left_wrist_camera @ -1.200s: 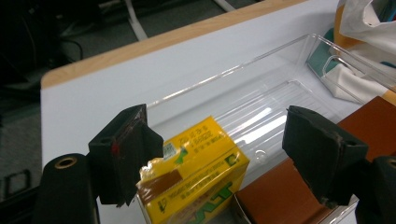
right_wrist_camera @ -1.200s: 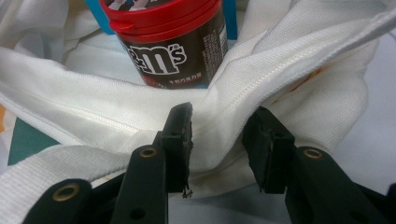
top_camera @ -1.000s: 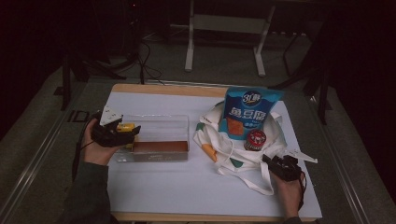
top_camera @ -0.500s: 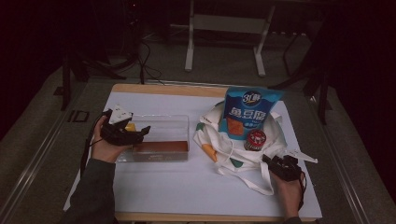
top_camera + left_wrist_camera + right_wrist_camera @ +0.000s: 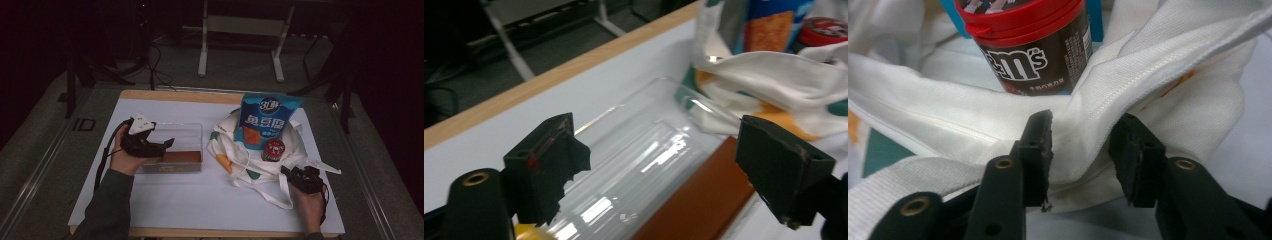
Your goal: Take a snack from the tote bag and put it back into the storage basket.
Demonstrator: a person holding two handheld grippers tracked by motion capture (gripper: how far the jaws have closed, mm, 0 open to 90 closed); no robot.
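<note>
L gripper (image 5: 659, 165): jaws wide apart and they've just been opening further; nothing pressed between the pads. They straddle the clear plastic box (image 5: 649, 155) from above, w/ air on both sides. The left-hand pad's rubber looks torn and ragged at its tip. In the high view the L gripper (image 5: 167, 145) sits over the box's left end (image 5: 192, 131), hand (image 5: 125, 160) under it.

R gripper (image 5: 1080, 150): jaws at roughly half width and they've just opened a little. A bunched fold of the white tote bag (image 5: 1108, 100) lies between the pads; can't tell if they press on it (cloth looks slack there). High view puts the R gripper (image 5: 290, 176) at the bag's near right corner, close to the table's front-right edge, w/ little room behind it.

Materials: box is see-through, hard, glossy w/ ribbed reflections, rectangular, w/ a flat orange-brown slab (image 5: 694, 200) along its floor and a bit of yellow (image 5: 531, 232) at the near end. Bag is woven white canvas w/ stitched seams, green and orange print patches, long strap (image 5: 280, 192) looping toward the front edge.

On/in the bag's mouth: a blue snack pouch (image 5: 267, 120) standing upright, and a small dark M&M's tub w/ red lid (image 5: 1033, 40), upright, just in front of the pouch and just beyond the R jaws.

Table (image 5: 200, 200): white sheet on a wooden top; open bare area across the front middle between the two hands, and behind the box toward the far edge.
</note>
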